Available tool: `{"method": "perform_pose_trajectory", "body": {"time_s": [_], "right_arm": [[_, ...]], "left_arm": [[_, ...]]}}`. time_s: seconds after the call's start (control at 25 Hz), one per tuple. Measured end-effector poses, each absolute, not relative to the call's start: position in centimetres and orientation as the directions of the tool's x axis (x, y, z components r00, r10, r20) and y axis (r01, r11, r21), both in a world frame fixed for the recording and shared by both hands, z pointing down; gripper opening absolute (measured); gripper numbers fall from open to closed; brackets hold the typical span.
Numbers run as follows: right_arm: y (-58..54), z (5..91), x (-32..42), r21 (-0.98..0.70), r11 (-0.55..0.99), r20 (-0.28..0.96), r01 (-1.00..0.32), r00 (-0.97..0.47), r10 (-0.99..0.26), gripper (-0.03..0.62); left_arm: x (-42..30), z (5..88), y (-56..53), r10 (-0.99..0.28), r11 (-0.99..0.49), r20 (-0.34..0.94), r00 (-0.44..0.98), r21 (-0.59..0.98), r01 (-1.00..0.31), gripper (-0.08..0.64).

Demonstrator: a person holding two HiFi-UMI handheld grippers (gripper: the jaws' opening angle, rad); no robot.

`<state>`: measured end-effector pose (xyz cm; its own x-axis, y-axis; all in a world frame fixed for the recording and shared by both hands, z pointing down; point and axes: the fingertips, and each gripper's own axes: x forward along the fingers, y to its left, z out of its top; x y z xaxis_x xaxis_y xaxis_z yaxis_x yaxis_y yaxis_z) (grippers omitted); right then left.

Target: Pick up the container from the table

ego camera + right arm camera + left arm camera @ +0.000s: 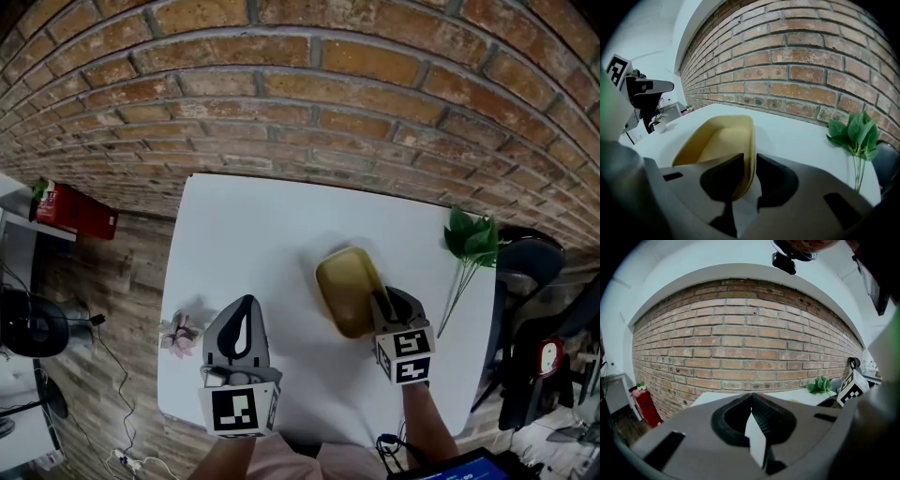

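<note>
A shallow yellow container (347,286) sits on the white table (253,225), right of the middle. My right gripper (384,305) is at its near right corner. In the right gripper view the container (722,140) has its thin side wall pinched between the two jaws of that gripper (752,164), one jaw inside and one outside. The container still looks to rest on the table. My left gripper (246,305) hovers over the near left part of the table, apart from the container. Its jaws meet at the tips with nothing between them (751,397).
A green leafy sprig (473,239) lies at the table's right edge, just right of the container. A small pale flower (180,333) sits near the left edge. A brick wall runs behind the table. A dark chair (530,262) stands to the right and a red box (75,208) on a shelf to the left.
</note>
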<state>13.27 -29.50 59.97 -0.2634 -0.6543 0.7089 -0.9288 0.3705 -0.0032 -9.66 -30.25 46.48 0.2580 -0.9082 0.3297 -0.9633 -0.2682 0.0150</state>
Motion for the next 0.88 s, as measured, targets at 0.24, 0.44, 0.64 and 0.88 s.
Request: {"method": "perform_pose_trajectory", "body": {"time_s": [0.24,0.44,0.64,0.88], "right_arm": [[-29.53,59.92,13.42,-0.003,0.362,0.708,-0.932,-0.258,-0.658,0.061],[-29.5,59.77,13.58,0.002,0.353,0.704,-0.936,-0.249,-0.665,0.025],[-29.55,59.56,13.54,0.002,0.349,0.7,-0.937,-0.249,-0.67,0.018],[-29.55,59.07,13.51,0.002,0.348,0.691,-0.937,-0.25,-0.678,0.009]], "left_arm": [[-9.72,46.43,-30.26,-0.909,-0.267,0.33,0.256,0.013,-0.964,0.009],[-9.69,46.23,-30.19,-0.91,-0.268,0.325,0.258,0.012,-0.963,0.009],[-9.66,46.02,-30.22,-0.911,-0.269,0.321,0.259,0.013,-0.963,0.009],[-9.6,45.72,-30.08,-0.914,-0.27,0.312,0.26,0.013,-0.963,0.01]]}}
